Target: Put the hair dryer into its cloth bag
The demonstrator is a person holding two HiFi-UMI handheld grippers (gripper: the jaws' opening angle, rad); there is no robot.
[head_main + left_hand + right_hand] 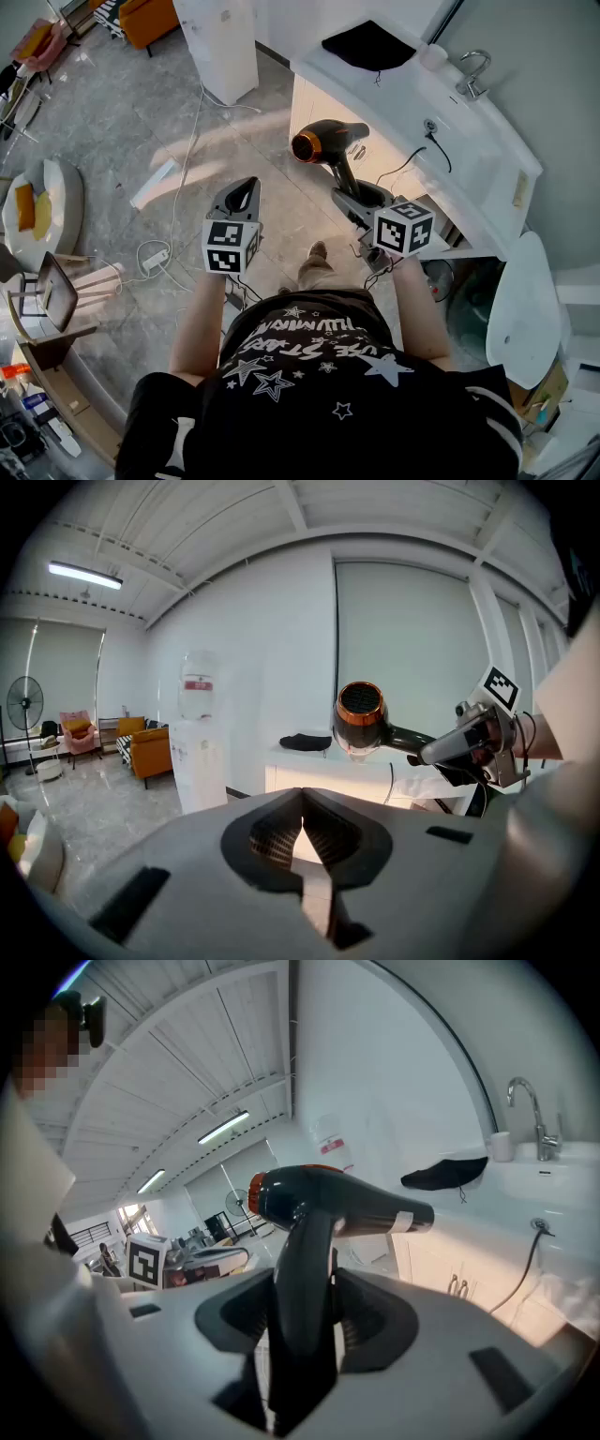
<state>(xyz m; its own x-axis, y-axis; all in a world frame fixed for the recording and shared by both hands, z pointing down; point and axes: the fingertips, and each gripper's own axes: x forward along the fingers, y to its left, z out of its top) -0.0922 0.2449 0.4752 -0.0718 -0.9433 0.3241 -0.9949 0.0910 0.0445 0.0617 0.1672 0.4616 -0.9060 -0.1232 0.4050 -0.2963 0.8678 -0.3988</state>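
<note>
A black hair dryer (323, 146) with a copper ring at its back end hangs in the air in front of the white counter (469, 178). My right gripper (349, 197) is shut on its handle, which stands upright between the jaws (302, 1312); the barrel (337, 1202) lies level above them. The black cloth bag (370, 45) lies flat on the counter's far end, also visible as the bag (450, 1173) and the bag (305, 742). My left gripper (246, 192) hovers left of the dryer, shut with nothing in it (302, 829).
A sink with a faucet (472, 75) is set in the counter, and a cord (412, 164) hangs from its wall socket. A white water dispenser (225, 42) stands at the left of the counter. A cable and power strip (155, 255) lie on the floor.
</note>
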